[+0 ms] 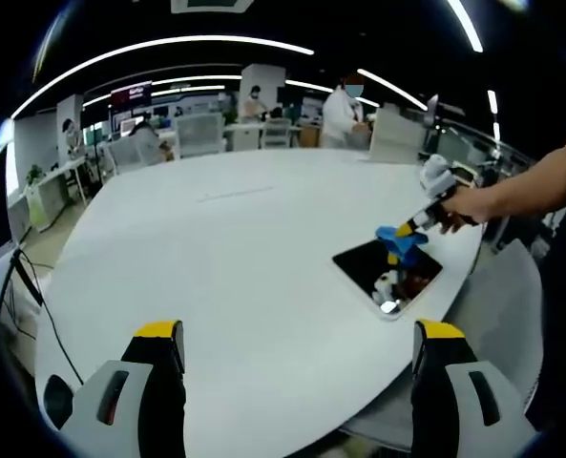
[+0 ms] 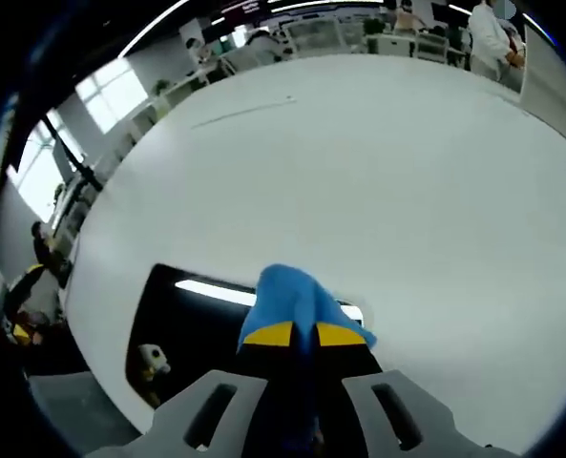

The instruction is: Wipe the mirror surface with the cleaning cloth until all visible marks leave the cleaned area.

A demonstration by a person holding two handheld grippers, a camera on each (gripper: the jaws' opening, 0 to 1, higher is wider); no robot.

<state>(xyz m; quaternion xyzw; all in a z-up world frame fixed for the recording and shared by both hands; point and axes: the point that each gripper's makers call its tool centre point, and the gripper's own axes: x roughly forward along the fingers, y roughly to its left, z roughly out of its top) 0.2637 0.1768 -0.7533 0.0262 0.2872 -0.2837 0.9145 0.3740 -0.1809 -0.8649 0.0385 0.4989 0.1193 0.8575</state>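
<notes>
A dark rectangular mirror [image 1: 387, 272] with a pale frame lies flat near the right edge of the white table [image 1: 235, 248]. In the left gripper view, a person's hand holds my right gripper [image 1: 411, 232] over it, shut on a blue cleaning cloth [image 1: 399, 244] that rests on the glass. My left gripper [image 1: 300, 334] stands open above bare table, well left of the mirror. In the right gripper view, the yellow-tipped right gripper [image 2: 304, 335] pinches the blue cloth [image 2: 292, 296] against the mirror [image 2: 192, 320], which reflects a ceiling light strip.
The round white table stretches far ahead and to the left. Chairs, desks and people stand beyond its far edge [image 1: 263, 129]. A black cable [image 1: 30, 296] hangs off the left side. The table's edge runs just right of the mirror.
</notes>
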